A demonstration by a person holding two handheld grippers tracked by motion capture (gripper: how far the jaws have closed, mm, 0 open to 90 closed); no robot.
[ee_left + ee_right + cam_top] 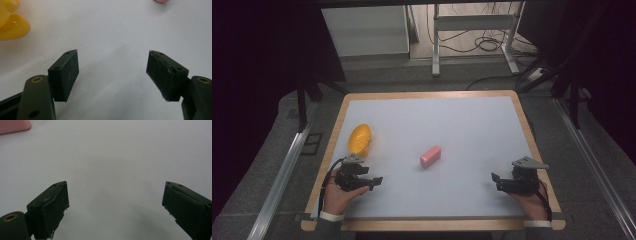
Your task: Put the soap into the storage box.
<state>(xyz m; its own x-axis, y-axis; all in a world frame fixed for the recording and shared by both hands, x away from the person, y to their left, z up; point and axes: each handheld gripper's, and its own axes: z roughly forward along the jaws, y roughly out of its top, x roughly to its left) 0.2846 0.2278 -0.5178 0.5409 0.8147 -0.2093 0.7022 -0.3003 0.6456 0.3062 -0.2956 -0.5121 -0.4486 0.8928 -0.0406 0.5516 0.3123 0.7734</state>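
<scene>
Left gripper [374, 181] near-left on the table [462, 125], jaws wide, empty; yellow dish [360, 139] just beyond. Right gripper [495, 180] near-right, jaws wide, empty. Pink block [430, 156] between, farther.

So there's a yellow plastic thing [360, 139], glossy and oval, kind of like a lemon-shaped dish or toy, sitting on the white surface near the left edge. From the left gripper view [11, 23] it looks shiny and rounded, with a lobe on top, cut off by the frame. Well apart from it, about mid-table, lies a small pink block [430, 156], a rounded bar like soap or an eraser, flat on its side and angled diagonally
</scene>
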